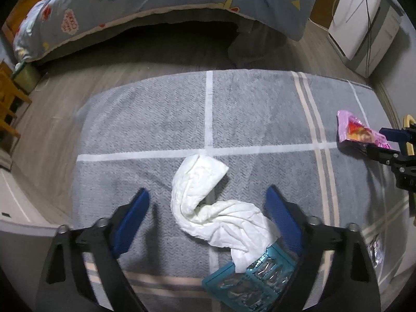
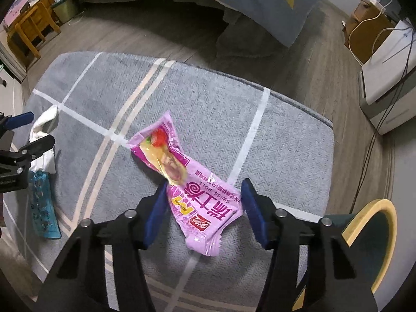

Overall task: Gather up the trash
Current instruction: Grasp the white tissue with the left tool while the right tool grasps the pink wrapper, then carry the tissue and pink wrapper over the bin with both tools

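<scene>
A crumpled white tissue (image 1: pixel 208 208) lies on the grey rug (image 1: pixel 130 130), its near end on a teal wipes pack (image 1: pixel 249 280). My left gripper (image 1: pixel 208 200) is open, fingers either side of the tissue, just above the rug. A pink Swiss roll wrapper (image 2: pixel 192 189) lies on the rug (image 2: pixel 208 98). My right gripper (image 2: pixel 204 195) is open, straddling the wrapper's near half. The wrapper (image 1: pixel 358 132) and right gripper (image 1: pixel 382 140) also show at the right of the left wrist view. The tissue (image 2: pixel 44 127), teal pack (image 2: pixel 43 208) and left gripper (image 2: pixel 33 130) show at the left of the right wrist view.
A bed with a blue cartoon quilt (image 1: pixel 156 5) overhangs the floor beyond the rug. A white appliance with cables (image 1: pixel 364 26) stands at right. Wooden furniture (image 2: pixel 28 28) is at far left. A yellow-rimmed chair (image 2: pixel 369 234) sits near the right gripper. A small foil wrapper (image 1: pixel 377 249) lies at the rug's right.
</scene>
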{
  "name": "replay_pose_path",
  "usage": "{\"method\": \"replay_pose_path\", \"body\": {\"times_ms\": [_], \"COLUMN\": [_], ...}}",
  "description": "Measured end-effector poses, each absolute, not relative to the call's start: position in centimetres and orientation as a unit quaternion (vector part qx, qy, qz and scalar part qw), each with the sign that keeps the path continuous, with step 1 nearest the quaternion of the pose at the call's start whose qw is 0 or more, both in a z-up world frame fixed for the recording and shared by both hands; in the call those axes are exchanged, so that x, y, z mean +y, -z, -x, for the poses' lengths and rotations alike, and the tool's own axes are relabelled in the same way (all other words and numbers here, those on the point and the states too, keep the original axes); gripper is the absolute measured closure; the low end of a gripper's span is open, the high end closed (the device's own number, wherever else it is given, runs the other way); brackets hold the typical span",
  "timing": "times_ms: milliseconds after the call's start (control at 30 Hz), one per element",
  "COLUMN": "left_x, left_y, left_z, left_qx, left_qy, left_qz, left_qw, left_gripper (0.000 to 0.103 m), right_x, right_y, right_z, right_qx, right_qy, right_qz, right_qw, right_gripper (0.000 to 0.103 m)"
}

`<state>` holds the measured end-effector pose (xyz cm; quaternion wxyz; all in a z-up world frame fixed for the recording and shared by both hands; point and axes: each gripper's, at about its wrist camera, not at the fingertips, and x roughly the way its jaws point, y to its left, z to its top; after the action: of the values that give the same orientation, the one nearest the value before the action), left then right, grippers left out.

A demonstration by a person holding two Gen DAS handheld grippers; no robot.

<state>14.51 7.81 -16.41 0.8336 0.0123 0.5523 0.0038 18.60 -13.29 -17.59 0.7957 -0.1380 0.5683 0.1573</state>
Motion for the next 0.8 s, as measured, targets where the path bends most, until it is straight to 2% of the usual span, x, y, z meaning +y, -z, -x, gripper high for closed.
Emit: {"method": "replay_pose_path", "body": {"times_ms": [33, 100, 200, 300, 500, 800], "left_x": [7.9, 7.8, 7.8, 7.8, 7.2, 6.9], "left_y": [16.4, 16.6, 16.5, 16.3, 14.5, 10.4], "left_z": [-14.4, -14.3, -13.9, -13.5, -12.2, -10.3], "left_qx": [0.554, 0.559, 0.559, 0.557, 0.53, 0.484], "left_qy": [-0.002, 0.003, 0.008, 0.017, 0.03, 0.04], "left_qz": [-0.01, -0.007, -0.005, -0.006, -0.025, -0.015], "left_qw": [0.833, 0.829, 0.829, 0.83, 0.847, 0.874], "left_gripper": [0.028, 0.044, 0.06, 0.073, 0.085, 0.086], "right_x": [-13.3, -13.4, -13.6, -13.8, -14.2, -15.5], "right_y": [17.5, 17.3, 16.9, 16.6, 15.6, 13.2], "right_z": [-18.7, -18.6, -18.3, -18.0, -17.3, -16.1], "right_qx": [0.568, 0.568, 0.572, 0.574, 0.569, 0.554], "right_qy": [-0.157, -0.156, -0.157, -0.157, -0.145, -0.127], "right_qz": [0.138, 0.136, 0.129, 0.12, 0.111, 0.079], "right_qw": [0.796, 0.797, 0.795, 0.794, 0.802, 0.819], "right_gripper": [0.053, 0.057, 0.06, 0.062, 0.062, 0.063]}}
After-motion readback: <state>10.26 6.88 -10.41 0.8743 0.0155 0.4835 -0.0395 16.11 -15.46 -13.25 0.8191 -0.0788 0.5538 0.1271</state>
